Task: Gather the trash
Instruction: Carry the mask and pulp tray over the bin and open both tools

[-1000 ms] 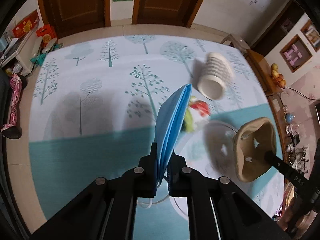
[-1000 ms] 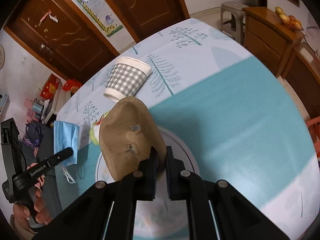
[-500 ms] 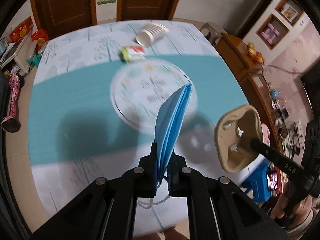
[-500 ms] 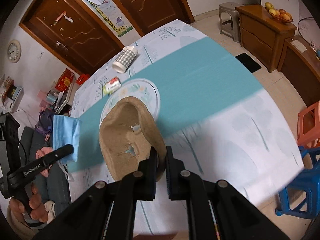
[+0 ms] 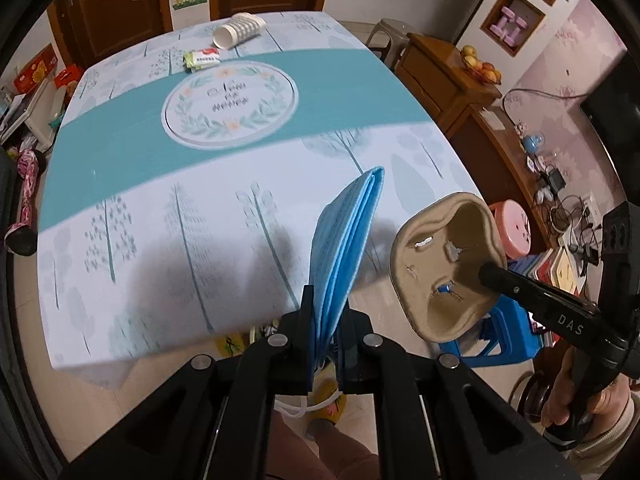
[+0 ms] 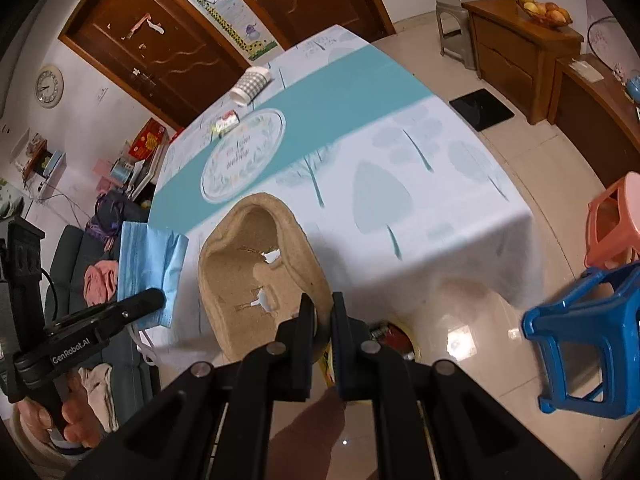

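With both tongs pinched tight, left tongs [image 5: 325, 312] hold a blue face mask [image 5: 347, 240] and right tongs [image 6: 320, 312] a pulp tray [image 6: 256, 272], past the tabletop [image 5: 160, 216] edge. Neither's binned yet; a paper cup [image 5: 239, 34] and wrapper [image 5: 202, 58] wait at the far side.

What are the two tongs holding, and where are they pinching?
The left tongs pinch a folded blue face mask at its lower edge. The right tongs pinch a brown pulp tray by its rim.
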Available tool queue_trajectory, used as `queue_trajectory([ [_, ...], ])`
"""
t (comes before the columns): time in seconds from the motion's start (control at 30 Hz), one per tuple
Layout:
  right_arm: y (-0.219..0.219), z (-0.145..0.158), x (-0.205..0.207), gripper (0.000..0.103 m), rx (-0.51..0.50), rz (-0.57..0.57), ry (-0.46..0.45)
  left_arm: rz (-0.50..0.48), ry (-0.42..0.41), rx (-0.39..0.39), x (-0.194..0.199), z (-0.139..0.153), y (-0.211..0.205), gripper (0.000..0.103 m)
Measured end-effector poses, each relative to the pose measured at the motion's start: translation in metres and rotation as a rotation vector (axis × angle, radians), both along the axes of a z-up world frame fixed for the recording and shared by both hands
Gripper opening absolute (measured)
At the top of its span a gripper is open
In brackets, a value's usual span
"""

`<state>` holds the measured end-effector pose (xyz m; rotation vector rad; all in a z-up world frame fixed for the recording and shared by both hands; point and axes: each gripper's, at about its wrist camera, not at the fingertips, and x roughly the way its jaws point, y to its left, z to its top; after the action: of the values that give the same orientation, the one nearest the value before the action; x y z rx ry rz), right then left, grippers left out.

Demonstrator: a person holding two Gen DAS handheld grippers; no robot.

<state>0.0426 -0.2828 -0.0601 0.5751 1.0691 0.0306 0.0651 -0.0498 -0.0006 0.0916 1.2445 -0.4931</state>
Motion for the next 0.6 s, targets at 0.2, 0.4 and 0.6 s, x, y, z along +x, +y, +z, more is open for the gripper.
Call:
queue_trajectory([
  [0.2, -0.004, -0.021, -0.032, 0.007, 0.008, 0.012, 0.05, -0.014, 0.035, 0.038, -0.031, -0.014, -0.002, 0.005],
  [0.4, 0.002, -0.043, -0.048, 0.007, 0.012, 0.004, 0.09, -0.055, 0.071, 0.077, -0.045, -0.038, -0.006, 0.005],
  [0.6, 0.014, -0.071, -0.056, 0.007, -0.011, -0.011, 0.154, -0.092, 0.11, 0.098, -0.055, -0.071, -0.001, 0.005],
])
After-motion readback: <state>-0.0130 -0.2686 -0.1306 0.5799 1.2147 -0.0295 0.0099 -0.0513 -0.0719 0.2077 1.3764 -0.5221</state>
